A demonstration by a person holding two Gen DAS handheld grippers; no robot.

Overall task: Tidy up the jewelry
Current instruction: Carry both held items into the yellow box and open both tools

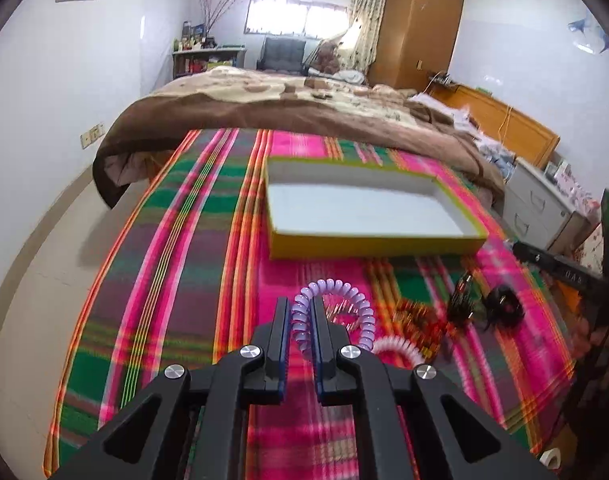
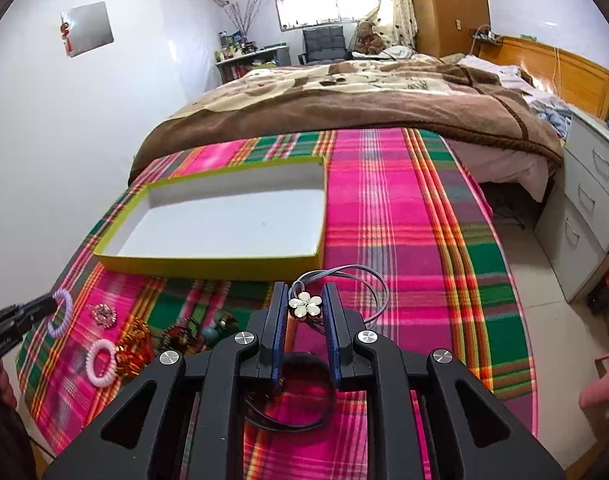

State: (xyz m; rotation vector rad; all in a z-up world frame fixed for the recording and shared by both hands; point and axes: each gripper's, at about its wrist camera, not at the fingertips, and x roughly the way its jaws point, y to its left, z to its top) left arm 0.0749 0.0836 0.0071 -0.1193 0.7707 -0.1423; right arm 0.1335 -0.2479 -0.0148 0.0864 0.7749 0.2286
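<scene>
My left gripper (image 1: 301,312) is shut on a lilac spiral hair tie (image 1: 354,300) and holds it above the plaid cloth; the same tie shows in the right wrist view (image 2: 62,314). My right gripper (image 2: 304,302) is shut on a white flower pendant (image 2: 304,304) whose grey cord (image 2: 368,284) trails to the right. A shallow yellow box (image 1: 374,246) with a white inside lies beyond both grippers, also in the right wrist view (image 2: 208,260). A pink spiral tie (image 2: 101,362), gold and dark jewelry pieces (image 2: 138,344) and a beaded brooch (image 2: 102,314) lie on the cloth.
The plaid cloth (image 2: 404,208) covers the table. A bed with a brown blanket (image 2: 344,96) stands behind it. White drawers (image 2: 584,200) are at the right. A black band (image 2: 300,360) lies under my right gripper.
</scene>
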